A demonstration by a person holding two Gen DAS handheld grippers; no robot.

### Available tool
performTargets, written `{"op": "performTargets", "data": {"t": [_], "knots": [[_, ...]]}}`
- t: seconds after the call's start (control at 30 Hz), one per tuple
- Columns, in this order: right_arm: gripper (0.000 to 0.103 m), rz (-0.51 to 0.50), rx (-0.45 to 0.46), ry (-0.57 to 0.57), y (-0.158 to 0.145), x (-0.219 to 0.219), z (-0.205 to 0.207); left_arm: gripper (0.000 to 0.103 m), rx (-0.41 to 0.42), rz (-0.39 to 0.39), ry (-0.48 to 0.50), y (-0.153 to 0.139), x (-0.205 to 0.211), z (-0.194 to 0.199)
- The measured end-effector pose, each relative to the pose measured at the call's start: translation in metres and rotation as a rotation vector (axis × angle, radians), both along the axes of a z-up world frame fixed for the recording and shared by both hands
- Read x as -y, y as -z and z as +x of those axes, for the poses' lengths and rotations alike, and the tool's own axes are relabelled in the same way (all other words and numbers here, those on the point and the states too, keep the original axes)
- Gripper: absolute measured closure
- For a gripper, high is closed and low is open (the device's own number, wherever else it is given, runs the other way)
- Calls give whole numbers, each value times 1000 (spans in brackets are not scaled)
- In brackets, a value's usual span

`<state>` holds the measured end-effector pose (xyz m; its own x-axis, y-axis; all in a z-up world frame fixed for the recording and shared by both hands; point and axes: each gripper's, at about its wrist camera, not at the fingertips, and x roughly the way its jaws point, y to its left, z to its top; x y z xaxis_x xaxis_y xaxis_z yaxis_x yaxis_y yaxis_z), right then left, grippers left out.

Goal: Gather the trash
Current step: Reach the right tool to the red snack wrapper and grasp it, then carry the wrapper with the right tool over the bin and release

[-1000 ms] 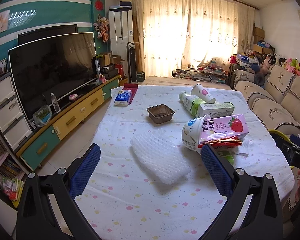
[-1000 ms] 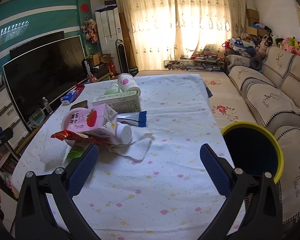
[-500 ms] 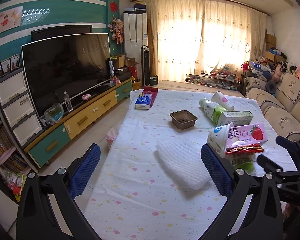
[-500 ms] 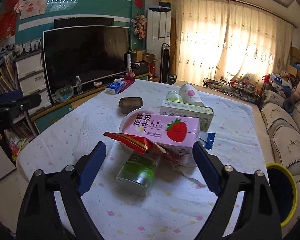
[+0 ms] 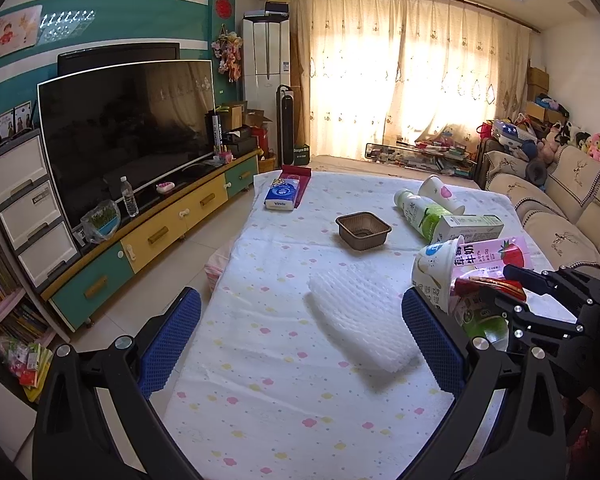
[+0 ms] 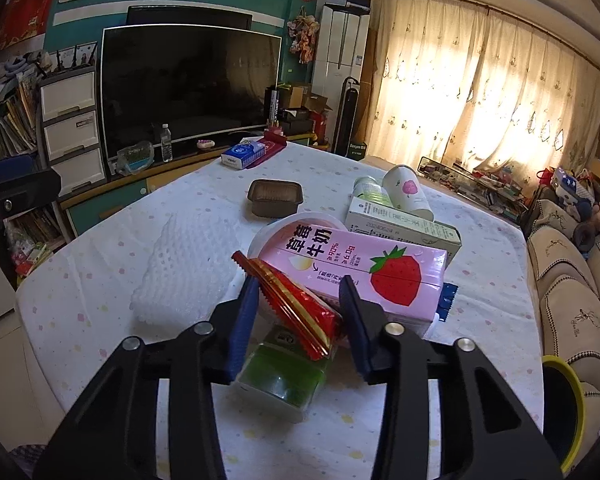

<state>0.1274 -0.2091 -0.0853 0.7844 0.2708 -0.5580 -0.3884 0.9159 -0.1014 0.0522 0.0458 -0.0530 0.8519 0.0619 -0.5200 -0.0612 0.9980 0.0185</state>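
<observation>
Right tool [image 6: 300, 300] just narrowed — crinkly red foil wrapper [image 6: 296, 304] between ribbed pads, left tool [image 5: 300, 320] wide

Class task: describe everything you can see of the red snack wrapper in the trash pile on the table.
The red snack wrapper is a long, flat, glossy foil-like packet with yellow stripes along its length and a zigzag-cut end. It lies tilted on top of the pile, resting over the green-labelled clear plastic bottle and against the pink strawberry milk carton. It sits between the blue pads of the right tongs, which have just been closing around it; whether the pads already press it is unclear.
</observation>
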Motion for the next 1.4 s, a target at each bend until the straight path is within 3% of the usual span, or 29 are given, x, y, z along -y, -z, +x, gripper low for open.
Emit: {"op": "performTargets", "data": {"t": [0.1,0.6,0.63,0.7,1.0,1.2,1.4], "knots": [[79,36,-8,-18,-3,3,-1,4,-1,2,4,0,1,0],[84,223,26,-54,-48,37,-24,4,-25,10,44,5,17,2],[91,236,29,-52,-51,40,-25,4,-26,12,47,6,18,3],[95,261,38,-41,-57,45,-26,4,-31,15,54,6,20,4],[96,314,82,13,-73,71,-36,4,-57,21,80,11,31,10],[96,245,194,279,-82,138,-43,4,-68,26,92,15,38,14],[96,95,173,643,-45,229,-31,4,-87,30,100,21,47,22]]}}
